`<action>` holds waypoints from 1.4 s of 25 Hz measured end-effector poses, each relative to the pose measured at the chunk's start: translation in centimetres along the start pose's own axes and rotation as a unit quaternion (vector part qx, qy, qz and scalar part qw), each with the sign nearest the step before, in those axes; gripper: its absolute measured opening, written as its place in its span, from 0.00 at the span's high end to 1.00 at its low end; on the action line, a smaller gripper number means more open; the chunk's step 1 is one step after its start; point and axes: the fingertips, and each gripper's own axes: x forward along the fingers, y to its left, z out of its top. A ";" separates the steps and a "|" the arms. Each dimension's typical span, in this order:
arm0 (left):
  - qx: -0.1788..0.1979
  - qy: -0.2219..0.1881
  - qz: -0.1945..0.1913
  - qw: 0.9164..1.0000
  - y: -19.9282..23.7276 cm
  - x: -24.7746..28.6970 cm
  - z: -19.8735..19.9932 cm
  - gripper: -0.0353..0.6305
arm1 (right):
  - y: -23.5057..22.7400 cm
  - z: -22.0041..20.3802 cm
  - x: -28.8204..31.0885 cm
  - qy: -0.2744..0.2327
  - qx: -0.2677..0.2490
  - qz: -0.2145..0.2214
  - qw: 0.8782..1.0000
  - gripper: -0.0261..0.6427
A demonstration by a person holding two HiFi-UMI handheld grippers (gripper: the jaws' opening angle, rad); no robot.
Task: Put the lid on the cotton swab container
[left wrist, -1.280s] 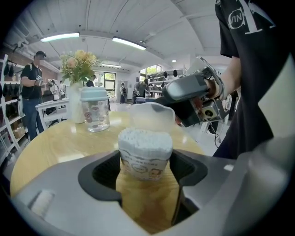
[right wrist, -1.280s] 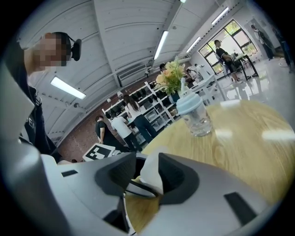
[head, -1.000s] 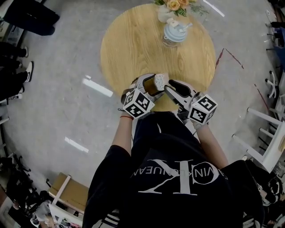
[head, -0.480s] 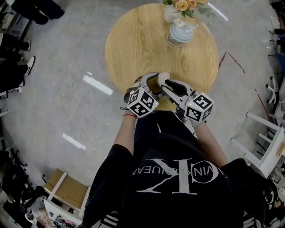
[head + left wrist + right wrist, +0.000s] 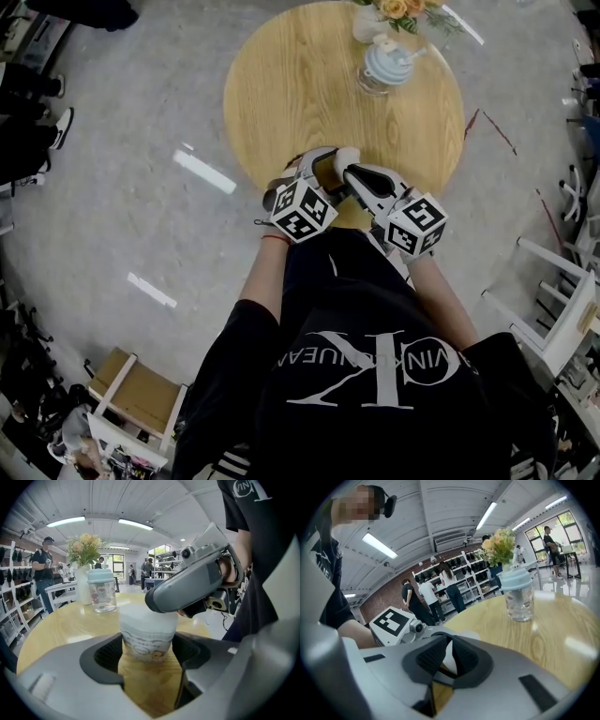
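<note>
At the near edge of the round wooden table [image 5: 309,84], my left gripper [image 5: 322,174] is shut on the cotton swab container [image 5: 147,639], a small white tub with a printed label that stands upright between the pads. A whitish lid [image 5: 144,613] sits on top of it. My right gripper [image 5: 349,174] reaches in from the right, its finger [image 5: 187,585] lying across the tub's top. In the right gripper view its jaws are closing, nearly together, on a thin white edge of the lid [image 5: 447,649].
A glass jar with a pale blue cap [image 5: 386,66] and a vase of flowers [image 5: 394,11] stand at the table's far side. Several people [image 5: 436,595] stand by shelves beyond the table. White furniture [image 5: 562,309] stands to the right on the floor.
The right gripper's fingers have drawn in closer over the container's top. The left gripper has stayed on the container at the table's near edge.
</note>
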 end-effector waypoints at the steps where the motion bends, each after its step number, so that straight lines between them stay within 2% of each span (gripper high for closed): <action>1: 0.000 0.000 0.001 1.000 0.0 0.1 0.0 0.44 | 0.0 -0.1 0.1 0.004 -0.009 -0.003 1.000 0.89; 10: -0.001 0.003 0.004 1.000 0.0 0.1 -0.1 0.44 | -0.2 -0.1 0.8 0.043 -0.058 -0.010 0.997 0.93; 23: -0.003 0.005 0.007 1.000 0.0 0.0 0.0 0.44 | -0.1 0.0 0.9 0.055 -0.057 -0.011 0.997 0.94; 35: -0.043 -0.009 0.024 0.999 0.1 -1.1 -0.7 0.44 | -0.3 -0.2 0.9 0.050 -0.049 0.001 0.998 0.94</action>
